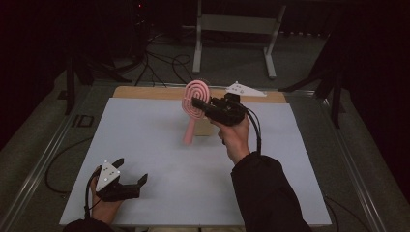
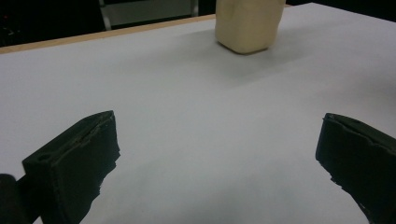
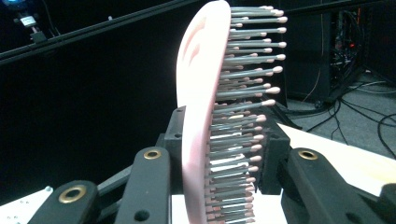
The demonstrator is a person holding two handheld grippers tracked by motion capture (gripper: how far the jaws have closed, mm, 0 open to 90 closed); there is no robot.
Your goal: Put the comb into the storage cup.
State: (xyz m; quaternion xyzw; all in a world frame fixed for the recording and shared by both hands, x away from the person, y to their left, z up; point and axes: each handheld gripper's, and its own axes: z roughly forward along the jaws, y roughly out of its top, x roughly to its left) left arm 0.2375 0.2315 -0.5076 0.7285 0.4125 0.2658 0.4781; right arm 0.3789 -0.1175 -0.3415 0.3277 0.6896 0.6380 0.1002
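Pink plastic paddle hairbrush [image 3: 205,116] w/ grey bristles — clamped between right gripper [image 1: 203,105] jaws, head upright, lifted off white worktop [image 1: 169,154]. Left gripper [image 1: 126,175] jaws wide apart — nothing between.

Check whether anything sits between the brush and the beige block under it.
Nothing visible does. The right tool holds the pink brush by its head above the mat, and the handle hangs free near the beige block.
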